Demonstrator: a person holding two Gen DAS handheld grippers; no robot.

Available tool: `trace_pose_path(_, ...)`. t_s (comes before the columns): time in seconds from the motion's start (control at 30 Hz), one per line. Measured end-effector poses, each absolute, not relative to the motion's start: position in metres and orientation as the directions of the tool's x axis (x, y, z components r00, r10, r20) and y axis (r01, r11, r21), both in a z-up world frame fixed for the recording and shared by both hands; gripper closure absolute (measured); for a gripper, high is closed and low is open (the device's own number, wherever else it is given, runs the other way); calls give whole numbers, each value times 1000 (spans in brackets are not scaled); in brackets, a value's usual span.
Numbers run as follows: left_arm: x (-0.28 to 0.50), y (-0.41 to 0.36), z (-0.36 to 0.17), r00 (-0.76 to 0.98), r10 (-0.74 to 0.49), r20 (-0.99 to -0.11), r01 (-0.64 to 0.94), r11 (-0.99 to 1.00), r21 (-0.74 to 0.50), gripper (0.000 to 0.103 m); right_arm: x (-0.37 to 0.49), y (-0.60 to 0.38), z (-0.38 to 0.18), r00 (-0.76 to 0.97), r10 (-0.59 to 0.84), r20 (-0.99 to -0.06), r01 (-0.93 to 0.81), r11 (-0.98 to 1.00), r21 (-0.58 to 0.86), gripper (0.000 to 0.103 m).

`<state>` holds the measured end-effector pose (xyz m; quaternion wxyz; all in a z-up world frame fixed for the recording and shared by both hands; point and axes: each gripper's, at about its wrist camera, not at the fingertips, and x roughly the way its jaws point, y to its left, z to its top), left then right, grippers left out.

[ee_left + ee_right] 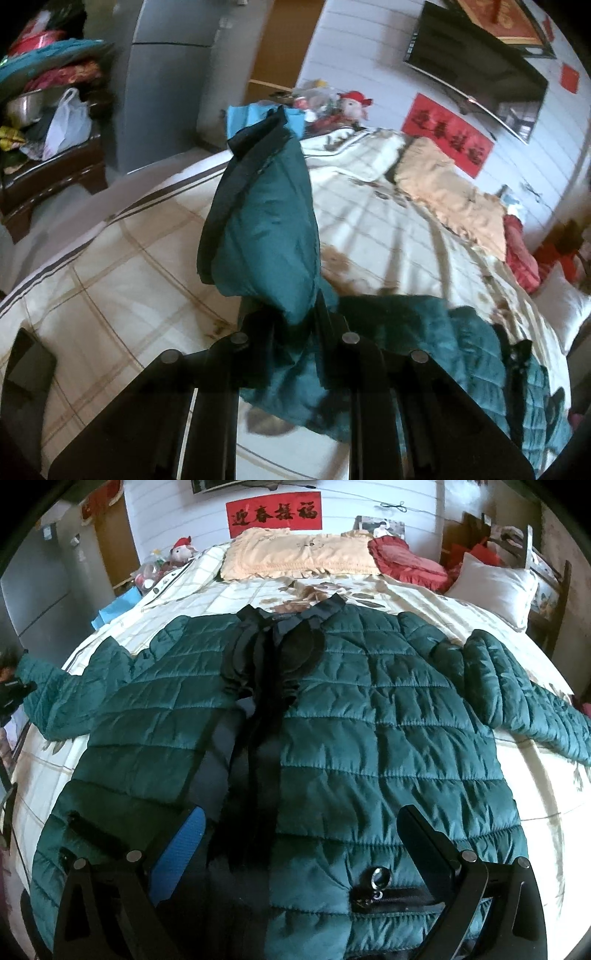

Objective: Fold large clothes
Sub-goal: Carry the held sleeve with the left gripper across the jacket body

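Left gripper (pixel 295 325) clamped on jacket (pixel 332 709) sleeve (pixel 266 229); right gripper (pixel 299 853) gapes empty above hem. Best carry sleeve flat across jacket's chest, without bunching.

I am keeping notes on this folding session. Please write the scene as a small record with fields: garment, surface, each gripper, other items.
garment: teal quilted jacket, spread front up, both sleeves out to the sides
surface: bed with cream patterned bedspread
left gripper: shut on the jacket's sleeve, cuff lifted off the bed
right gripper: open, above the jacket hem, holding nothing
other items: peach pillow, red cushion, white pillow
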<state>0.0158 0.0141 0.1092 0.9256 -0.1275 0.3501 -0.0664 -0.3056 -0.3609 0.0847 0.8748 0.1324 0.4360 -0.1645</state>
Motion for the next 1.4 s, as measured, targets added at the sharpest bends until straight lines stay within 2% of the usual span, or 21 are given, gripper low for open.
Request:
trace_pose_path(0.63, -35, -66, 135, 691, -389, -609, 243, 919, -311, 89, -323, -375, 85, 577, -169, -799, 431, 894, 121, 0)
trace_pose_path(1.4, -90, -179, 139, 569, -530, -629, 442, 842, -310, 91, -341, -389, 83, 598, -175, -782, 434, 891, 132, 0)
